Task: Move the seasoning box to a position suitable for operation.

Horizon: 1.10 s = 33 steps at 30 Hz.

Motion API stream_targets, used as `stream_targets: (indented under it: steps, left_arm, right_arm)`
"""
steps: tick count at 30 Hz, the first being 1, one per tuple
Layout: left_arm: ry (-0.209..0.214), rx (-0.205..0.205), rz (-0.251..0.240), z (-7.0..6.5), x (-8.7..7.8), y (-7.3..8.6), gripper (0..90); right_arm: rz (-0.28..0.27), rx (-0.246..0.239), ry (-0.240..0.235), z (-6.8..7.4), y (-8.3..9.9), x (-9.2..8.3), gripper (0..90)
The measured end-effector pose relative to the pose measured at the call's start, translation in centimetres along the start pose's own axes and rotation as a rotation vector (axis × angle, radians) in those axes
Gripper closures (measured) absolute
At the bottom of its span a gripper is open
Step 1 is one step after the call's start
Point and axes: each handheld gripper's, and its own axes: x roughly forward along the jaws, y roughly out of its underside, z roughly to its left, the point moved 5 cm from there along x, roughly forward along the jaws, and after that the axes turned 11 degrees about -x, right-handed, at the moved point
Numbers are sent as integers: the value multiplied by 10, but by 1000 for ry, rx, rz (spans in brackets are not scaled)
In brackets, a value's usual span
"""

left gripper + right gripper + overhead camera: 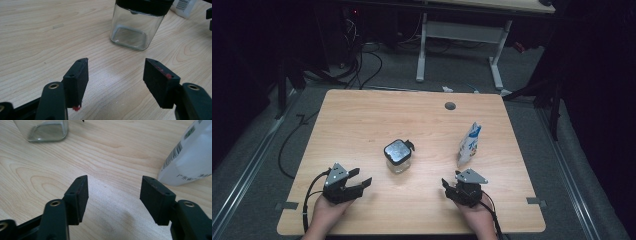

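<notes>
Down at the near edge of the wooden table (362,115), two hands come in from the bottom: the left hand (326,212) holds the left gripper (362,178), and the right hand (474,216) holds the right gripper (445,185). Both forearms are cut off by the frame. Left gripper's jaws stand wide apart, nothing between them, bare wood showing through the gap in its own view (115,75). Same story on the right gripper (113,192): jaws spread, holding nothing.

Between and just beyond the two grippers, near the middle of the table, stands a clear square glass jar (398,157) with a black lid, upright. From the left gripper view the jar (135,27) looks empty, and its lid is cropped by the top edge. In the right gripper view just a bottom corner of the jar (45,130) creeps in at the far left.

Farther right stands a white and blue pouch (469,144), upright and well apart from the jar. Up close the pouch (192,157) shows a barcode and a line of small print, too blurred to read, and its top is cut off.

A small round grommet hole (450,106) sits near the table's far edge. Beyond, the room is dark; another desk's white legs (421,50) and cables on the floor are dimly visible.
</notes>
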Motion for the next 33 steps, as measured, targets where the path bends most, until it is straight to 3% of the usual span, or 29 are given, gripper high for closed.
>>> stream_targets:
  steps: [5,6,9,12,16,19,25,33]
  left_arm:
    - [1,0,6,-1,2,0,376]
    - [-3,24,13,-2,3,-2,384]
    - [-23,46,21,-4,7,-7,368]
    - [-40,35,28,-5,11,-11,370]
    - [-105,26,36,-1,19,-13,400]
    - [-119,29,51,0,24,-15,446]
    - [-111,-1,20,6,30,-30,506]
    - [-108,10,22,8,43,-49,632]
  right_arm:
    - [10,-26,-14,0,3,1,395]
    - [8,-30,-14,0,3,1,395]
    - [-10,-6,-1,-1,1,0,371]
    - [-26,11,-13,-1,-2,-1,386]
    - [-19,6,-23,0,-1,-1,412]
    - [-30,-2,-47,2,-2,-2,461]
    - [-30,-37,-54,6,-1,-2,449]
    - [-13,-42,-67,6,-1,-1,448]
